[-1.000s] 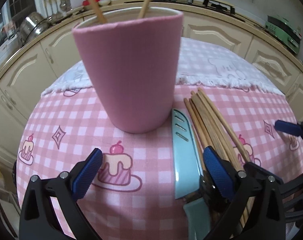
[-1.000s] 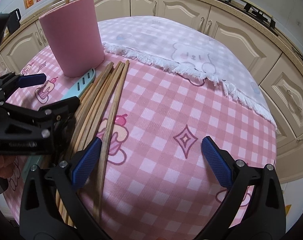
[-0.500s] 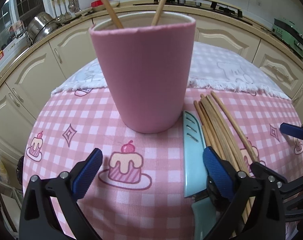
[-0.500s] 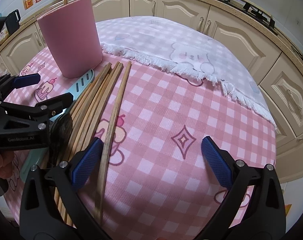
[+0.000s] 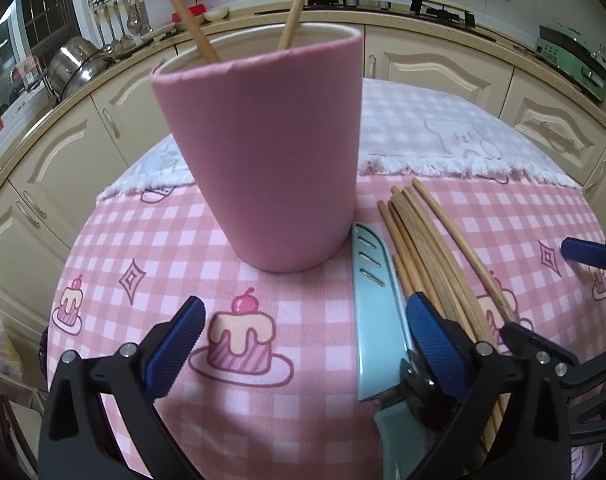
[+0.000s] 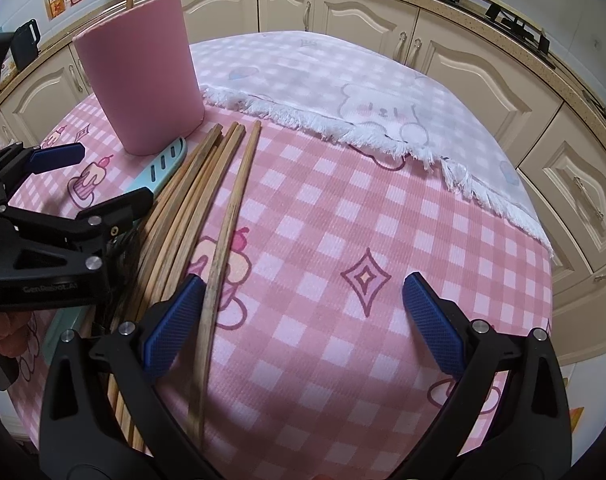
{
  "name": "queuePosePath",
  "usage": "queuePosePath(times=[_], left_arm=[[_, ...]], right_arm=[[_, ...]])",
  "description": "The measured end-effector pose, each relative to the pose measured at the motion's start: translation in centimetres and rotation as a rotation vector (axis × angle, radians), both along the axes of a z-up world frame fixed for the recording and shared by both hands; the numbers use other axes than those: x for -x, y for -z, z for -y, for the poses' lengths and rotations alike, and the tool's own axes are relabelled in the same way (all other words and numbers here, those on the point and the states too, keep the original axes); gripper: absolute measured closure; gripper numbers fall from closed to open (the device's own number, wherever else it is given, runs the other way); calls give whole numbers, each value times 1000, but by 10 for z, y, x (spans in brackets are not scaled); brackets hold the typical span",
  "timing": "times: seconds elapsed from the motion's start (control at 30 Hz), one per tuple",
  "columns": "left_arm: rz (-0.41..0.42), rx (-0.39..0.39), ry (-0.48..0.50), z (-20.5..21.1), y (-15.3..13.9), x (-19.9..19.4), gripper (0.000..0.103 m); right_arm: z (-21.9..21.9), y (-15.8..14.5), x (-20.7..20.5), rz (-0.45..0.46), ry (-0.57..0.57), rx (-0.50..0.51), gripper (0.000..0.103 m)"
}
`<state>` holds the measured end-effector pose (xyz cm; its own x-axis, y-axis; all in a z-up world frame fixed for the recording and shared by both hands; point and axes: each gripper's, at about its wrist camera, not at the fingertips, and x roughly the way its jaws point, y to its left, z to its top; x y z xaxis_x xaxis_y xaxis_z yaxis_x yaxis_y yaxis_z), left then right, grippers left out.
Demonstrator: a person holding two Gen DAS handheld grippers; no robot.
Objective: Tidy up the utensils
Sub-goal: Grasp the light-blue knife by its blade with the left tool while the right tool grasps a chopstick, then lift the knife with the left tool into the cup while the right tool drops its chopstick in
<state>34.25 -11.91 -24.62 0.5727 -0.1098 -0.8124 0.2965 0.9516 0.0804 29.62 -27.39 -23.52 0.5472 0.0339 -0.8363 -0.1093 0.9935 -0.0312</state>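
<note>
A tall pink cup point(image 5: 263, 152) point(image 6: 143, 84) stands on the pink checked tablecloth point(image 5: 163, 280) with two wooden chopsticks point(image 5: 299, 0) leaning out of it. Right of the cup lie a light blue knife point(image 5: 373, 308) point(image 6: 165, 166) and a bundle of several wooden chopsticks point(image 5: 435, 256) point(image 6: 195, 204). My left gripper point(image 5: 303, 340) is open, a little in front of the cup, and its right finger hangs over the knife. My right gripper point(image 6: 295, 316) is open with one lone chopstick point(image 6: 227, 236) running just inside its left finger. A dark utensil end lies hidden under the left gripper's finger.
A white fringed cloth with a bear print point(image 6: 367, 92) covers the far half of the round table. Cream kitchen cabinets point(image 6: 443, 48) curve around behind it, with pots point(image 5: 71, 68) and hanging utensils on the counter at the left. A hand point(image 6: 3, 336) holds the left gripper.
The left gripper has drawn back and to the left from the cup, so the cup looks smaller and more centred. The right gripper has barely moved. Both stay open.
</note>
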Motion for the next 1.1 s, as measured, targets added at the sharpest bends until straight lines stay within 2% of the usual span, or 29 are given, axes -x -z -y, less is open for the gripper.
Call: queuePosePath(times=[0.07, 0.13, 0.2, 0.23, 0.27, 0.3, 0.33, 0.37, 0.4, 0.43, 0.47, 0.53, 0.57, 0.67, 0.77, 0.83, 0.9, 1.0, 1.1], left_arm=[[-5, -2, -5, 1, 4, -2, 6], [-27, 39, 7, 0, 3, -3, 17], [-31, 51, 36, 4, 0, 0, 36], [-32, 54, 52, 7, -1, 2, 41], [-32, 56, 64, 10, -2, 4, 52], [-32, 57, 75, 13, -3, 6, 60], [-33, 60, 80, 14, -3, 7, 64], [-34, 66, 82, 14, -3, 8, 69], [-37, 80, 78, 12, -4, 9, 73], [-41, 90, 75, 11, -4, 10, 75], [-46, 104, 70, 8, -4, 11, 76], [-65, 142, 61, 0, -5, 7, 75], [-71, 151, 59, -1, -5, 5, 70], [-68, 120, 65, 4, -4, -1, 56], [-47, 62, 88, 13, -2, -3, 54], [-50, 60, 99, 13, -2, -3, 57], [-59, 68, 111, 10, -3, -1, 78], [-81, 71, 138, 1, -5, 5, 79], [-87, 53, 158, 0, -5, 5, 75]], right_arm=[[0, 0, 0, -1, 3, -4, 6], [3, 1, -6, -6, 17, -17, 6], [3, 1, -14, -7, 19, -32, 9], [3, 0, -18, -11, 9, -43, 16], [1, -1, -22, -7, 4, -41, 20], [-2, -2, -26, -4, -2, -38, 31], [-5, -3, -30, -1, -14, -34, 43], [-8, -5, -32, 0, -26, -29, 50], [-11, -6, -34, 0, -42, -29, 65], [-13, -7, -34, -3, -54, -36, 77], [-15, -7, -33, -6, -61, -35, 79], [-14, -7, -32, -4, -65, -39, 80], [-14, -7, -33, -4, -61, -51, 80], [-12, -7, -41, -13, -42, -71, 79], [-17, -8, -50, -27, -48, -51, 79], [-20, -8, -51, -40, -66, -36, 82], [-21, -9, -48, -57, -104, -54, 92], [-22, -10, -34, -78, -158, -37, 93], [-20, -11, -31, -84, -148, -39, 93]])
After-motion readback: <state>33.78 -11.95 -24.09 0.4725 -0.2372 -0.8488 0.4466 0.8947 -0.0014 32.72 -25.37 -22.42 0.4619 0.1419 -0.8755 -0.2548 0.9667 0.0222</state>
